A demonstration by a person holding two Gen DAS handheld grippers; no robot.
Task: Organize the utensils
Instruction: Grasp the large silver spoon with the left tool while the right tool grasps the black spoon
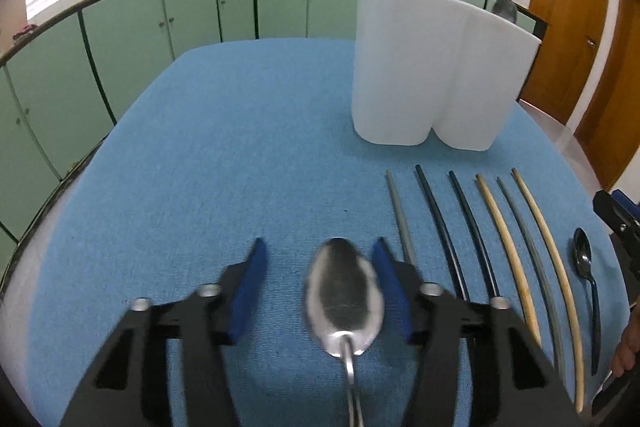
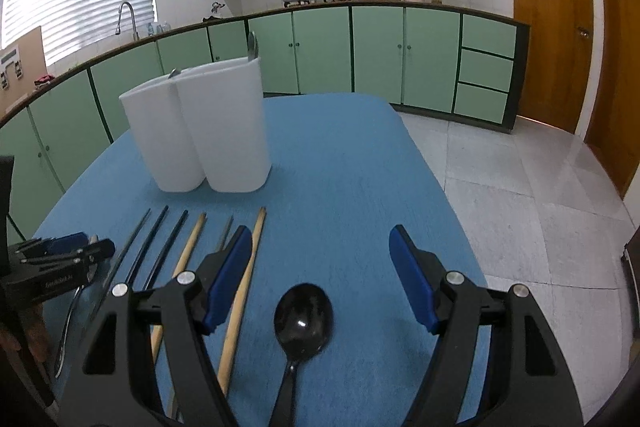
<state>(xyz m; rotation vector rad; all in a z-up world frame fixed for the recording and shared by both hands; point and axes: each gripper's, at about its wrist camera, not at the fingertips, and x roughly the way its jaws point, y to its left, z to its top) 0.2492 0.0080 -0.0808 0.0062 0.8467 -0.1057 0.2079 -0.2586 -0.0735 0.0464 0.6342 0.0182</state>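
Note:
A silver spoon [image 1: 342, 299] lies on the blue tablecloth [image 1: 240, 147] between the blue pads of my left gripper [image 1: 319, 245]. Its bowl sits near the right pad, with a clear gap to the left pad, so the jaws stand open around it. A black spoon [image 2: 303, 319] lies between the wide-open fingers of my right gripper [image 2: 320, 233], untouched. The same black spoon [image 1: 584, 267] shows at the right of the left wrist view. Several chopsticks [image 1: 480, 235], dark, grey and wooden, lie in a row between the two spoons. The chopsticks [image 2: 192, 247] run left of my right gripper.
A white two-compartment holder [image 1: 432, 67] stands upright beyond the chopsticks, and the holder [image 2: 204, 131] has spoon tops [image 2: 252, 45] poking above its rim. Green cabinets [image 2: 320, 51] ring the table. The table's right edge drops to a tiled floor [image 2: 520, 187]. A hand [image 1: 626, 343] shows at the far right.

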